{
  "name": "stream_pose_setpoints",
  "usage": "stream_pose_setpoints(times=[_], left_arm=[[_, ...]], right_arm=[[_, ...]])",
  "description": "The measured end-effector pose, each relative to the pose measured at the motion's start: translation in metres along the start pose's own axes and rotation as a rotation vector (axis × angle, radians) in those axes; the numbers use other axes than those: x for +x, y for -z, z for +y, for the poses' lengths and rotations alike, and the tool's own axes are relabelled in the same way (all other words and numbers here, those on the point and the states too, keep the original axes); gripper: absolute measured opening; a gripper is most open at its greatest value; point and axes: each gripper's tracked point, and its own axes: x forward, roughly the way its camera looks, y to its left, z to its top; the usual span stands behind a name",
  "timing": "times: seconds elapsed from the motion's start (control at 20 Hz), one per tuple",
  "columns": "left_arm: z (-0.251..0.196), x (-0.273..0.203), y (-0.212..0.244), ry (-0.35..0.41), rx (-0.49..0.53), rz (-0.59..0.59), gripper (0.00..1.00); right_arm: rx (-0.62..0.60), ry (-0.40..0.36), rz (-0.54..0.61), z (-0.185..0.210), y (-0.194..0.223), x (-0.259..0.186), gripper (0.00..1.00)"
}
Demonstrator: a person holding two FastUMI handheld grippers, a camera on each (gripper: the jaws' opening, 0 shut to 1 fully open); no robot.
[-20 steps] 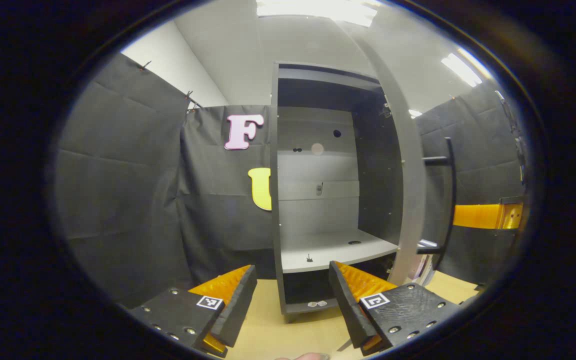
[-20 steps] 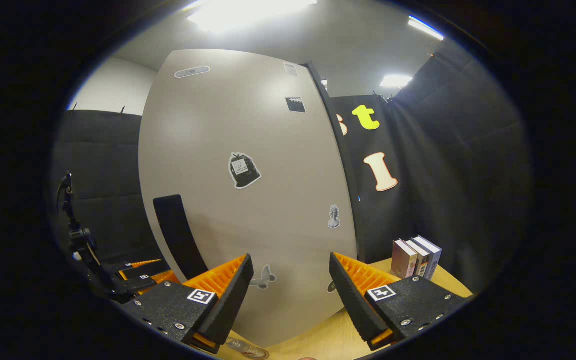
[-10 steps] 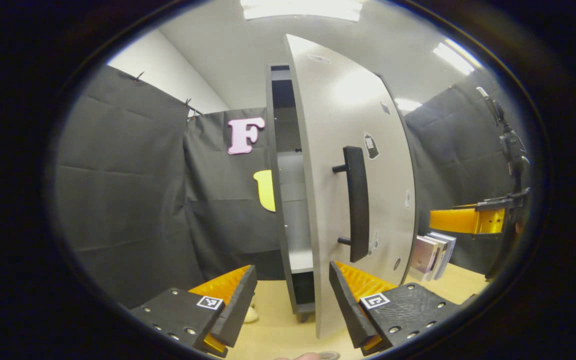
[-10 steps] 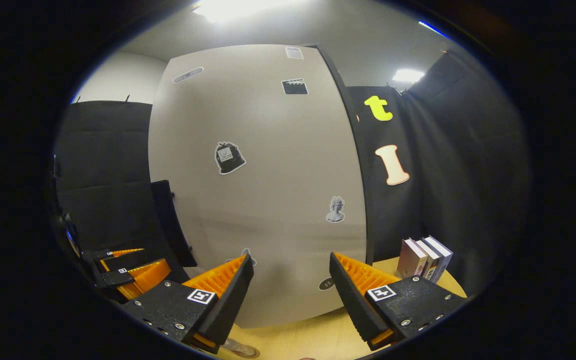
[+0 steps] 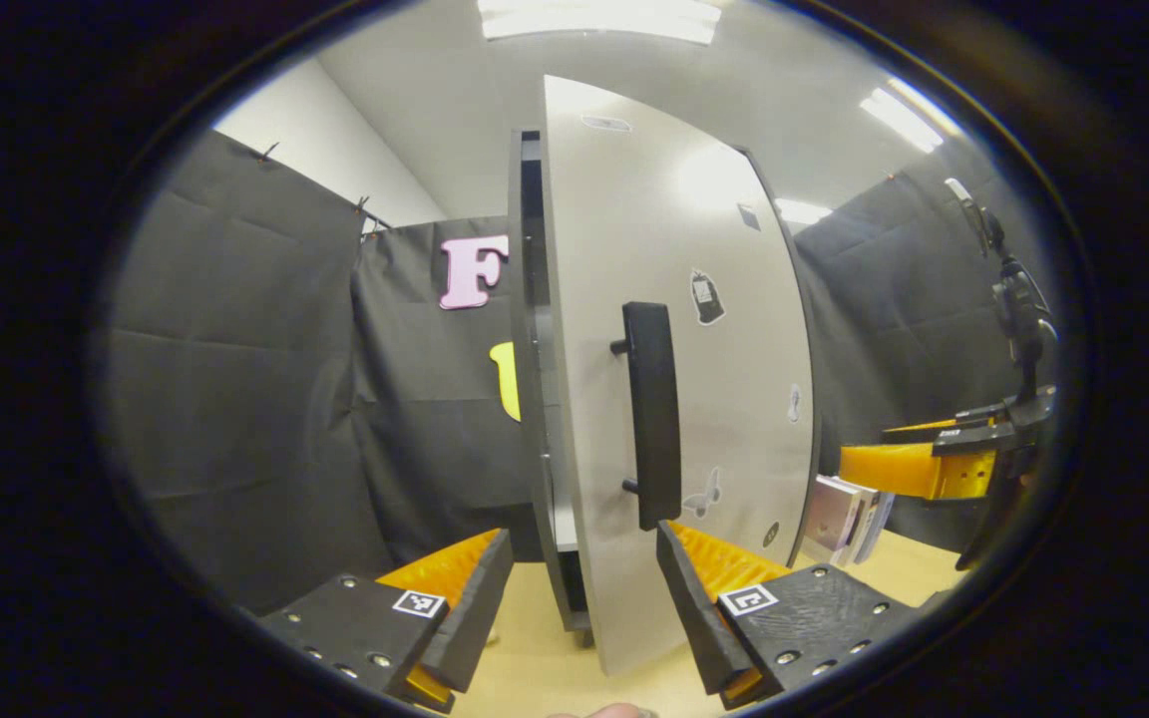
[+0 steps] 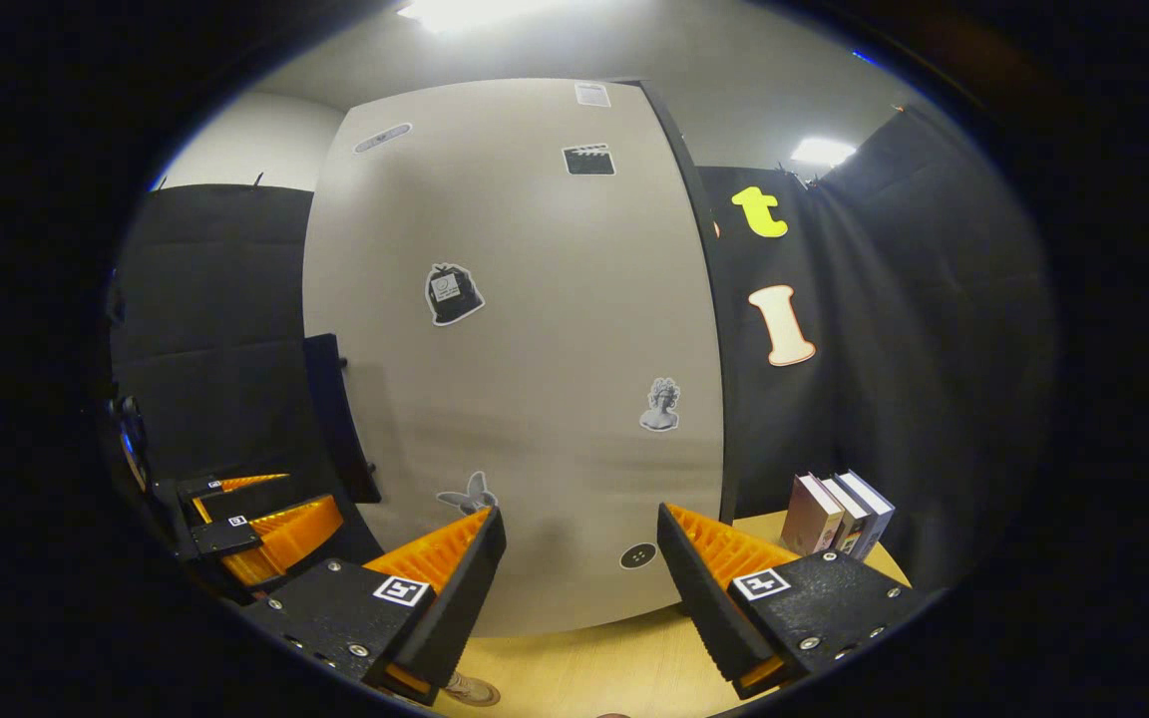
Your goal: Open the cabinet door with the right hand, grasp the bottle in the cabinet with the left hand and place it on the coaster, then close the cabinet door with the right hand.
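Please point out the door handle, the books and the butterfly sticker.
door handle point(image 5: 656, 414): left gripper view, middle of the bar.
books point(image 6: 839, 514): right gripper view, middle book's spine.
butterfly sticker point(image 6: 467, 495): right gripper view, its centre.

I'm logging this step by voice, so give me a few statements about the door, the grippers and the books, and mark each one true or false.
1. The cabinet door is nearly shut, with a narrow gap at its handle edge. True.
2. The left gripper is shut on the handle. False: its fingers are apart and hold nothing.
3. Books stand on the table right of the cabinet. True.
4. The door front is bare. False: stickers dot it.
5. The right gripper is open. True.
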Motion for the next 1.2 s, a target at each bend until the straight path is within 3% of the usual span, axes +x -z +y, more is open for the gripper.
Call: stream_pose_setpoints(times=[0.5, 0.55, 0.6, 1.2], left_arm=[[0.0002, 0.0030, 0.0018, -0.021, -0.007, 0.009, 0.84], [0.0003, 0.0032, 0.0017, -0.026, -0.007, 0.009, 0.84], [0.0003, 0.0029, 0.0018, -0.029, -0.009, 0.010, 0.84], [0.0004, 0.0013, 0.0039, -0.035, -0.005, 0.017, 0.84]], right_arm=[[-0.003, -0.008, 0.006, 0.0012, -0.0033, -0.0022, 0.95], [-0.004, -0.010, 0.005, 0.0016, -0.0052, -0.0022, 0.90], [-0.004, -0.010, 0.005, 0.0014, -0.0047, -0.0019, 0.95], [0.003, 0.005, 0.008, 0.0028, -0.0063, 0.0009, 0.95]])
